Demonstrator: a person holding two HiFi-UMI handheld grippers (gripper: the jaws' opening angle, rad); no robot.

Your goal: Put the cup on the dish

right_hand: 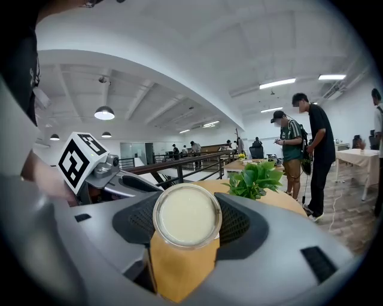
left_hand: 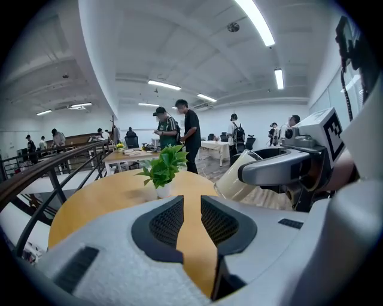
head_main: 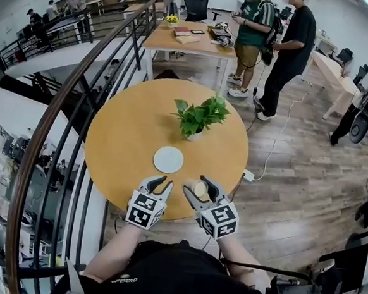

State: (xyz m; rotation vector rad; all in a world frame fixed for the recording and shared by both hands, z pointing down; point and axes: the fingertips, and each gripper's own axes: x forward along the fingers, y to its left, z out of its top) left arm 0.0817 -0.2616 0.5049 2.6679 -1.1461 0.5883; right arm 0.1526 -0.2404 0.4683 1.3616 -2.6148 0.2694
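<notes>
A cream cup (head_main: pixel 201 189) is held just above the near edge of the round wooden table (head_main: pixel 121 138), with my right gripper (head_main: pixel 201 186) shut on it. In the right gripper view the cup (right_hand: pixel 187 218) shows a round end between the dark pads (right_hand: pixel 239 224). The white dish (head_main: pixel 168 159) lies flat on the table, a little ahead and to the left of the cup. My left gripper (head_main: pixel 159 187) hovers beside the right one, just behind the dish. Its jaws stand a narrow gap apart with nothing between them (left_hand: pixel 191 218). From the left gripper view the cup (left_hand: pixel 236 182) looks tilted.
A potted green plant (head_main: pixel 199 118) stands on the table beyond the dish. A dark metal railing (head_main: pixel 78 122) runs along the table's left side. A white power strip (head_main: pixel 248 175) lies on the wooden floor at right. Several people (head_main: pixel 287 50) stand further back by another table (head_main: pixel 186 39).
</notes>
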